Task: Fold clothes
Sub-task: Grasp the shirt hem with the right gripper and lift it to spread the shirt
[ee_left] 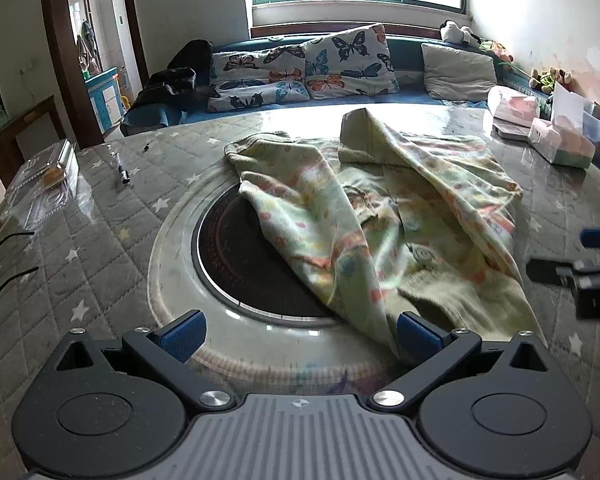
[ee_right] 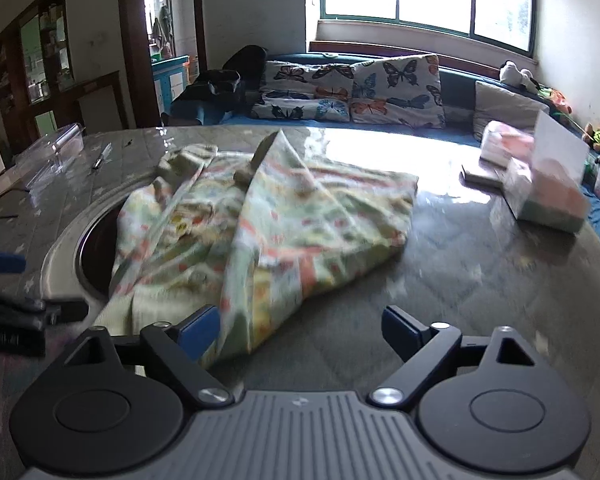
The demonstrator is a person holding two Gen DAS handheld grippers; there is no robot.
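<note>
A pale green garment with orange and yellow print lies crumpled on the quilted table, its sides flopped inward, partly over a round black inset. My left gripper is open at the near edge. The garment's near corner lies against its right pad, and its left pad is over the inset's rim. In the right wrist view the garment reaches down beside the left pad of my open right gripper, with bare table under the rest of the gap. Each gripper shows at the other view's edge.
Tissue boxes and a flat white box stand at the table's right. A clear plastic container and a pen lie at the left. A blue sofa with butterfly cushions runs behind the table under the window.
</note>
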